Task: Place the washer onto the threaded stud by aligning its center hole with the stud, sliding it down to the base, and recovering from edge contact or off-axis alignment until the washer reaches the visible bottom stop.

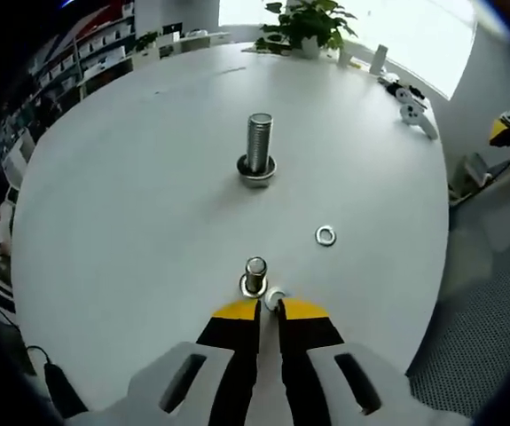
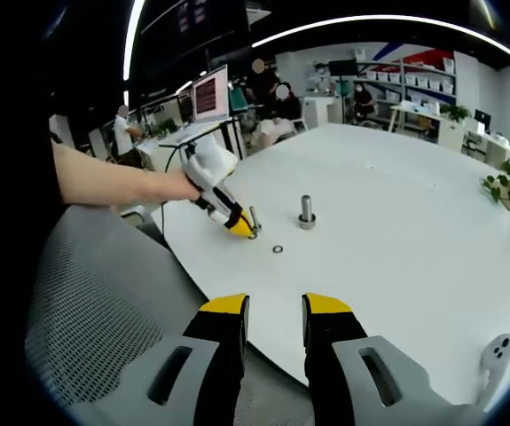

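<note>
The worktop (image 1: 130,222) was smooth, white and round-edged. On it stood a small threaded steel stud (image 1: 255,275) with a ring at its base, and farther off a thicker threaded stud (image 1: 258,146) on a broad metal foot. A flat silver washer (image 1: 325,235) lay loose between them, off to one side. The left claw (image 1: 269,306), yellow-tipped on black, was pinched nearly together on a small pale washer (image 1: 275,298), held just beside the small stud's base. The right claw (image 2: 274,306) stood apart, holding nothing, over the worktop's edge and a grey mesh chair (image 2: 95,302).
</note>
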`<state>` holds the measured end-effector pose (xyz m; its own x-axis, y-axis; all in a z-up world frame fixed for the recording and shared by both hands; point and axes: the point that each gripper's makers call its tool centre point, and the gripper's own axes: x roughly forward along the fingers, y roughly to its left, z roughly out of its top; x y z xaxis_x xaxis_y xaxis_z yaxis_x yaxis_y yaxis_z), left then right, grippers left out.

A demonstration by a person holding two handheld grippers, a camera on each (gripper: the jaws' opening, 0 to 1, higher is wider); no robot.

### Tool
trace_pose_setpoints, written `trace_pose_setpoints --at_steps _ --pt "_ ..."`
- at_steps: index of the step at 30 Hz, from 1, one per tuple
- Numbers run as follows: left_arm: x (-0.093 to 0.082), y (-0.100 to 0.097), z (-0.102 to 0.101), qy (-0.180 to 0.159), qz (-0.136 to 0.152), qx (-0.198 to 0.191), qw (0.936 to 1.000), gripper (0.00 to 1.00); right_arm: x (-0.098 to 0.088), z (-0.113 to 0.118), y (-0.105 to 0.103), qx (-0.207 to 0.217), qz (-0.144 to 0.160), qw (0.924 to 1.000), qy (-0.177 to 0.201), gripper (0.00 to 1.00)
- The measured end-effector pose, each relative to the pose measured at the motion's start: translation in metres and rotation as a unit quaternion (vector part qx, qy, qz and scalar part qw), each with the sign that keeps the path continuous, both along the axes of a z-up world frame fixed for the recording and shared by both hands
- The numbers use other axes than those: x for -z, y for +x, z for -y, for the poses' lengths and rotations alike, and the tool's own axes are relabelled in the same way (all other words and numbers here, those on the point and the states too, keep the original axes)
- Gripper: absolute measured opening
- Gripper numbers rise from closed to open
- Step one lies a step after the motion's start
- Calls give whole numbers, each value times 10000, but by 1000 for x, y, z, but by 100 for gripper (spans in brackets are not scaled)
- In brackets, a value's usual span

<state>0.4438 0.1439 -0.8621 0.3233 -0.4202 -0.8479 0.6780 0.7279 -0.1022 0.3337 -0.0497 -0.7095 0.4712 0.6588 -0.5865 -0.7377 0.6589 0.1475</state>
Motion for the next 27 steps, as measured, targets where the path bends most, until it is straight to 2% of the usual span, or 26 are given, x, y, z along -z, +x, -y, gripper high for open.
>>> trace_pose_setpoints --at_steps 16,21,27 --pt "1 2 -2 311 299 245 9988 1 0 1 0 17 20 10000 7 26" --pt "1 -10 -4 280 -25 330 9991 0 0 2 1 49 40 10000 20 26" --pt "-10 -15 -12 218 -124 283 9993 0 -1 1 1 33 62 10000 22 26"
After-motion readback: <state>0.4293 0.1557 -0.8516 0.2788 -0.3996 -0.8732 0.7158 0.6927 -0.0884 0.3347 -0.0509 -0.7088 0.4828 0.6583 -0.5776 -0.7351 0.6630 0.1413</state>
